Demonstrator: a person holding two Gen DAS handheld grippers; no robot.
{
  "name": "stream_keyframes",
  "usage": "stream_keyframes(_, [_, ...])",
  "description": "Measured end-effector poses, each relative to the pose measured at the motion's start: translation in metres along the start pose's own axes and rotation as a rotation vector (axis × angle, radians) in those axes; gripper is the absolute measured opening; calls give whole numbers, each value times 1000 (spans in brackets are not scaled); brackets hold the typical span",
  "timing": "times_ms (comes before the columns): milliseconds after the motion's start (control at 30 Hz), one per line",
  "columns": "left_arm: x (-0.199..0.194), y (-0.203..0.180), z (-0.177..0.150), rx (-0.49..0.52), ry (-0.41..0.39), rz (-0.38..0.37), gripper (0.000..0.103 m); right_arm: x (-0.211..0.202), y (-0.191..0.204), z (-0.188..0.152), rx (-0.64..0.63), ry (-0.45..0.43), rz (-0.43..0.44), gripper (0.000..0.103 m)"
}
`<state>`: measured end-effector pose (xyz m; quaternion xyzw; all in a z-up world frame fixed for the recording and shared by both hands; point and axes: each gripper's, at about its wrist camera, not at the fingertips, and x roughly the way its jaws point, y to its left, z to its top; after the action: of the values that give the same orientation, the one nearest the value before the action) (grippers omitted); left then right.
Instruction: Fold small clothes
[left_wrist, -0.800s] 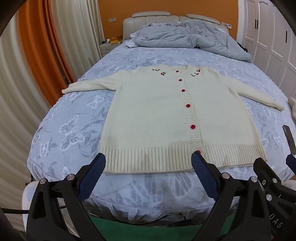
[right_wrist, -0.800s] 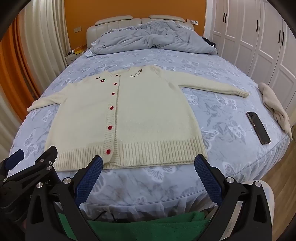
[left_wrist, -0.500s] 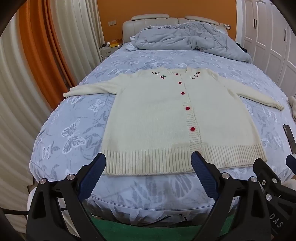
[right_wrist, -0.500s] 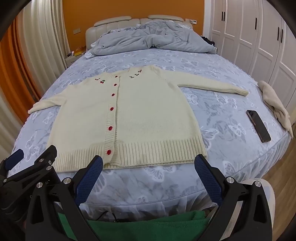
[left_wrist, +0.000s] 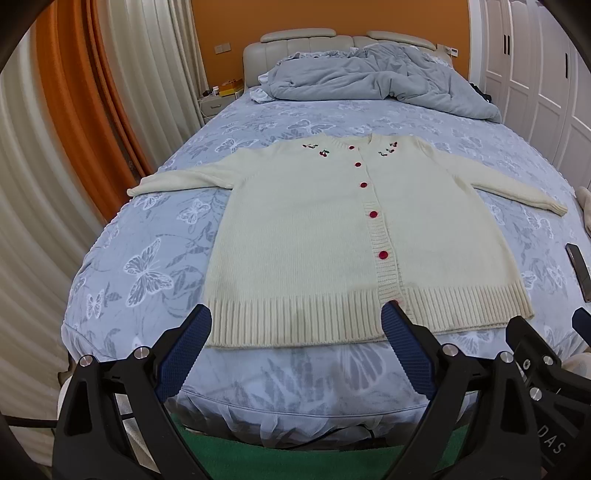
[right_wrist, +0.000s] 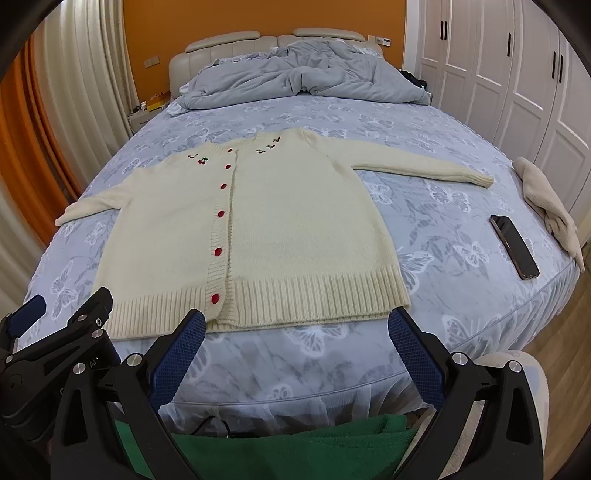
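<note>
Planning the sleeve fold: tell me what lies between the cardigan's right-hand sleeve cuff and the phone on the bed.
Nothing: in the right wrist view, only bare butterfly-print bedsheet separates the cardigan's cuff from the phone.

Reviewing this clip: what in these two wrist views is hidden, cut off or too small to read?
- Cardigan bottom button: left wrist view, behind a fingertip of the left tool.
- Phone: left wrist view, cut by the right edge.
- Nightstand items: right wrist view, too small to identify.
- Beige cloth: right wrist view, bunched, type unclear.
- Pillows: both views, under the grey duvet, if any.
</note>
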<state>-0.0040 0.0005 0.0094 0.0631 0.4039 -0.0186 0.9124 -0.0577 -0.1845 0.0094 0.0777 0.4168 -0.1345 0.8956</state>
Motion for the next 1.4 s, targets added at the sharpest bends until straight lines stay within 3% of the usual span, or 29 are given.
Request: stream_keyframes(1400, [-1, -3, -2, 5, -2, 4, 89, 2, 1, -2, 1, 13, -4, 98])
